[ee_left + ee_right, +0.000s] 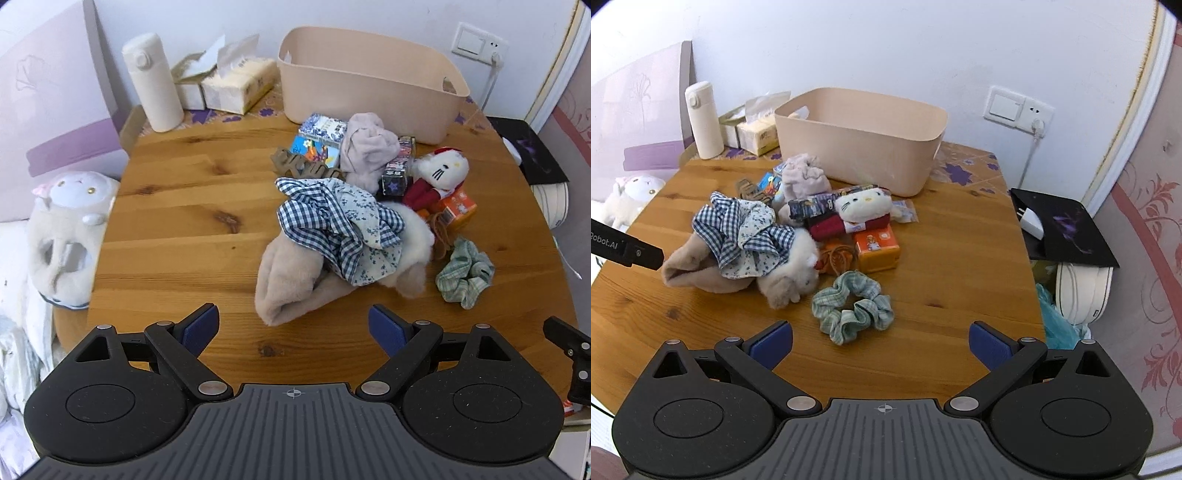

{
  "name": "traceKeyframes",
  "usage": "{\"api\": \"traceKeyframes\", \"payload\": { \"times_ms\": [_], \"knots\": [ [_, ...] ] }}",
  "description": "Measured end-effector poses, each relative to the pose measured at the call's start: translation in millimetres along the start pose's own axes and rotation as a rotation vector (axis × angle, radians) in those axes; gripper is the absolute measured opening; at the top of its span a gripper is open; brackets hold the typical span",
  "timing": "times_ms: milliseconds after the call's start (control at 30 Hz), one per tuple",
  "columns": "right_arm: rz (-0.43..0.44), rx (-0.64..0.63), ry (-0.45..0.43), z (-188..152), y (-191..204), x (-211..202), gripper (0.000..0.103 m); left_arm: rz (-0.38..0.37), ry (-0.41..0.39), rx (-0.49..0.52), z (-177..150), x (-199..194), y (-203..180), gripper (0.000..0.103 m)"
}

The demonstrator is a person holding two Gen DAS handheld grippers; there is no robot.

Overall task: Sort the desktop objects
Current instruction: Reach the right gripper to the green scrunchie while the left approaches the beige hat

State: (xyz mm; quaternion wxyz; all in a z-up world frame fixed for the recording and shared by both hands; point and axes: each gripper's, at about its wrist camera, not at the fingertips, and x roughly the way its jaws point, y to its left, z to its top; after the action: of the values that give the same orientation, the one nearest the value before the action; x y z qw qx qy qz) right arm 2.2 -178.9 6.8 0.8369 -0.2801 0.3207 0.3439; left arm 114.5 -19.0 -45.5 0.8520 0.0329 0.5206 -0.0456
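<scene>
A heap of small things lies mid-table: a blue checked scrunchie [325, 221] [746, 236] on a beige plush cloth [291, 280] [698, 273], a white cat plush [441, 171] [862, 206], an orange box [877, 247] [456, 208], a green scrunchie [851, 306] [465, 273], a lilac cloth [365, 147] [803, 177] and small printed boxes [319, 138]. Behind the heap stands a pink bin [369, 81] [860, 136]. My left gripper [293, 325] hovers open just short of the beige cloth. My right gripper [881, 341] hangs open, nothing between its fingers, close before the green scrunchie.
A white flask [153, 81] [703, 120] and tissue packs [236, 83] [757, 134] stand at the table's back left. A plush toy [70, 236] sits off the left edge. A black pad with a white mouse [1032, 221] lies off the right edge.
</scene>
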Motion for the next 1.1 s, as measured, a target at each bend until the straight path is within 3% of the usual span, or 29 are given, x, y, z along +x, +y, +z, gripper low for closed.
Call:
{"api": "traceKeyframes", "payload": {
  "times_ms": [600,1100],
  "knots": [
    [0.011,-0.005,0.114,29.1,24.7,78.1,0.103,-0.067,0.121,0.088,35.2,86.5,12.6,0.089],
    [-0.008,-0.035,0.234,14.2,31.1,139.1,0.103,-0.110,0.209,0.229,38.0,139.3,10.7,0.089]
  ]
}}
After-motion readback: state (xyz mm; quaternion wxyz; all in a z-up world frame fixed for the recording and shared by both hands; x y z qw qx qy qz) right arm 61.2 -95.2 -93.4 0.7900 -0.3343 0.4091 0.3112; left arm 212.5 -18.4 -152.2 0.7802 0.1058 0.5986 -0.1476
